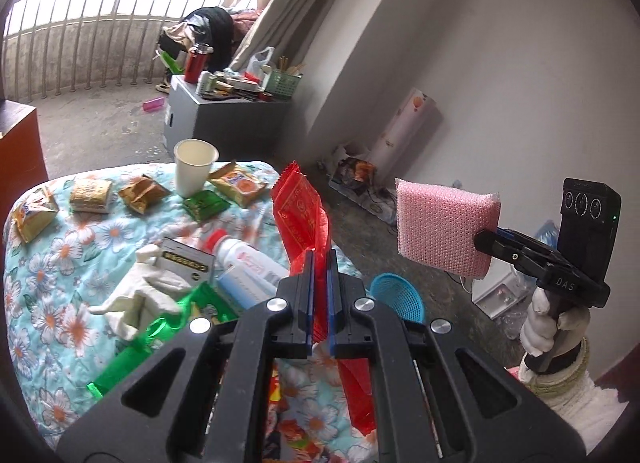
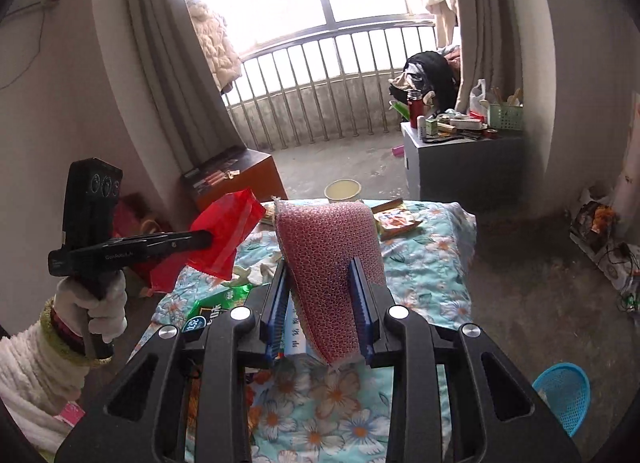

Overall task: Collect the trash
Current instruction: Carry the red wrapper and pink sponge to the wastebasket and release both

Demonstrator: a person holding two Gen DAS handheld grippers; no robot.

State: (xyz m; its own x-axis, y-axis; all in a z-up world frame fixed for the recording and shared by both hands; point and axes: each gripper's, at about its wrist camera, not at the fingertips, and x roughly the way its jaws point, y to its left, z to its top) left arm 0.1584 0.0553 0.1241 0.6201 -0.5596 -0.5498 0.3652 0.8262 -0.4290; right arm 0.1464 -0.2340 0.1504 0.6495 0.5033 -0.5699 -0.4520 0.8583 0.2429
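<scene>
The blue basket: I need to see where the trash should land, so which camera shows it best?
The left wrist view: the blue basket sits on the floor by the table, its mesh bowl and rim visible just past the left gripper. The right wrist view shows the same basket only at the dark lower-right edge, partly cut off.

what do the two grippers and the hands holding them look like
Both the left gripper and right gripper are black, with blue-edged fingers, silver bolts and a black camera block. White knit gloves cover the hands; sleeves are fluffy white.
</scene>
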